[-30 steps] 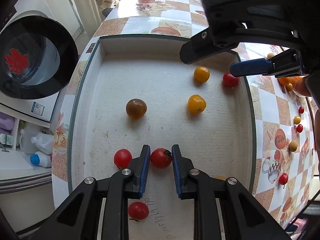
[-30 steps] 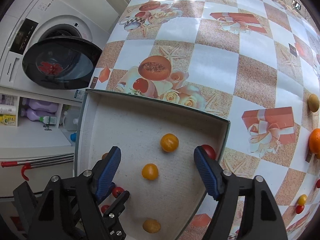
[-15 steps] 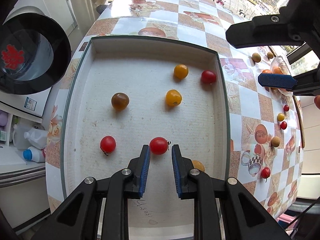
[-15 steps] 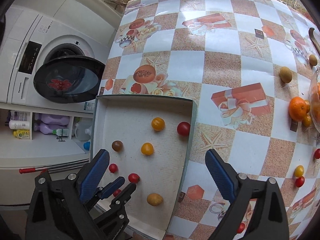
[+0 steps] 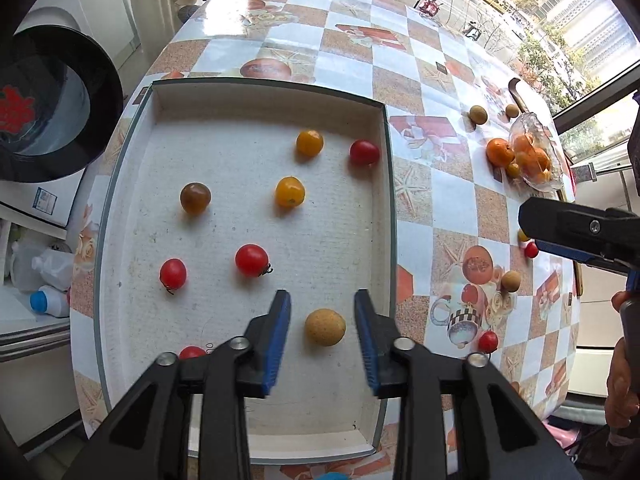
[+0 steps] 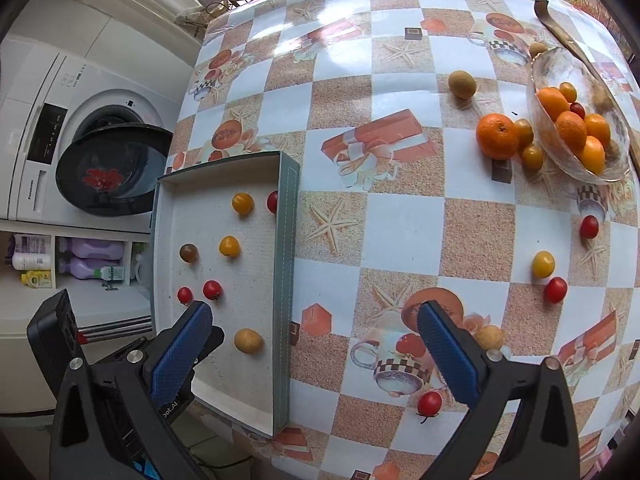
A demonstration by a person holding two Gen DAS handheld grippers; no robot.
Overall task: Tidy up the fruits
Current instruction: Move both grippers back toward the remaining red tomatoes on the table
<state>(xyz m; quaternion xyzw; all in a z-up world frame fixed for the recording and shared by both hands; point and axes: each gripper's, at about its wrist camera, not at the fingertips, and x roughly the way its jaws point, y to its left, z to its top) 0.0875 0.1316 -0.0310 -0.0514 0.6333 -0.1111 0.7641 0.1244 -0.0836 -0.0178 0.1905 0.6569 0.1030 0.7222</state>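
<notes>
While left gripper (image 5: 322,320) fingers hang part-open, empty, around tan round fruit (image 5: 325,327) near shallow white tray (image 5: 386,200) right wall: nudge may roll fruit. Right gripper (image 6: 316,354) wide open, empty, over desk (image 6: 400,216).

the washing machine (image 6: 60,152) front reads "panasonic"; other labels are too small to read.

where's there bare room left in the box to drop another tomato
Free: the box's far-left corner, above the brown tomato, and the strip along its right wall between the red tomato and the tan fruit. Crowded: the near-left, where two red tomatoes sit by the open left gripper.
</notes>
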